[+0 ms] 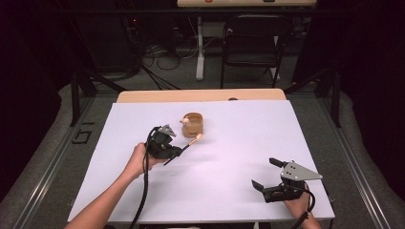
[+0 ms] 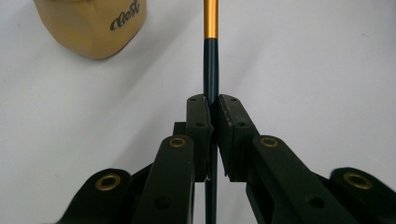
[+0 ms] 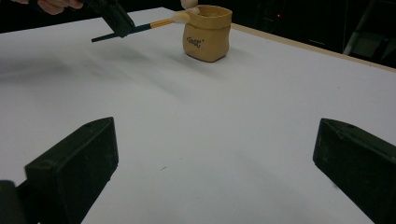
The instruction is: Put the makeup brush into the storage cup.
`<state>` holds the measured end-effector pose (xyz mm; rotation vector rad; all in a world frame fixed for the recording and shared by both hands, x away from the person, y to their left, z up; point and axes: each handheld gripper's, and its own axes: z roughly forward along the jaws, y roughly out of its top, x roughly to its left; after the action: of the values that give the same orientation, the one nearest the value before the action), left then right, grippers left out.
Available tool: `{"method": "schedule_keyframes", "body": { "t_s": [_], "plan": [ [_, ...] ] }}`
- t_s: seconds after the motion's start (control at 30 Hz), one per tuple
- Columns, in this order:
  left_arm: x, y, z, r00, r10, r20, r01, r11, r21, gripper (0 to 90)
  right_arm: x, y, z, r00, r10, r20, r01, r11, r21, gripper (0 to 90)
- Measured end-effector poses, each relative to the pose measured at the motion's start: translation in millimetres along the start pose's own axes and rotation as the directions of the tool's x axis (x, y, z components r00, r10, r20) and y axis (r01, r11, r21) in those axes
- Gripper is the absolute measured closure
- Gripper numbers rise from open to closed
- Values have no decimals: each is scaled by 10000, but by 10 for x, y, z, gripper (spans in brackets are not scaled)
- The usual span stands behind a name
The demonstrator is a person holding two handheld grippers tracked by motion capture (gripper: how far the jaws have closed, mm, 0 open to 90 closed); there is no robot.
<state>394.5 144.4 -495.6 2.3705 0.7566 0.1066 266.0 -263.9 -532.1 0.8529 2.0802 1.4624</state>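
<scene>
We hold a brush in the left tongs, tip near the pot

Our left tongs (image 2: pixel 212 109) are clamped on the brush (image 2: pixel 211 60) at its dark handle, pale tip just ahead beside the pot (image 1: pixel 193 125). It looks light, stiff, thin and smooth, so it may pivot; a mid-handle grip suits. Our right tongs (image 3: pixel 215 163) stand apart, well back on the desk (image 1: pixel 239 157).

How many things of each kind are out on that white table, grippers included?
Grippers: 2, the left gripper and the right gripper
Brushes: 2, one held brush, one brush in the pot
Tan pots: 1, the pot
Total: 5
</scene>
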Motion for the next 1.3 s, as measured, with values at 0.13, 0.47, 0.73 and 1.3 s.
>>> {"method": "schedule_keyframes", "body": {
  "t_s": [0.13, 0.47, 0.73, 1.3],
  "plan": [
    [-20, -26, 6, 9999, -7, 103, 10, 9996, -279, 837, 5, 7, 15, 10000, 76, 47, -77, 9999, 104, 0],
    [-52, -77, 25, 9999, 34, 159, -15, 9930, -1182, 837, 7, 51, 52, 9993, 362, 0, -362, 9993, 105, 0],
    [-91, -104, 26, 9999, -31, 116, 54, 9794, -2017, 837, 10, 115, 129, 9975, 700, -134, -697, 9973, 220, 0],
    [-208, -95, 139, 9994, -80, 350, 183, 9525, -3041, 837, 40, 366, 507, 9899, 1220, -720, -1183, 9915, 541, 0]
  ]
}}
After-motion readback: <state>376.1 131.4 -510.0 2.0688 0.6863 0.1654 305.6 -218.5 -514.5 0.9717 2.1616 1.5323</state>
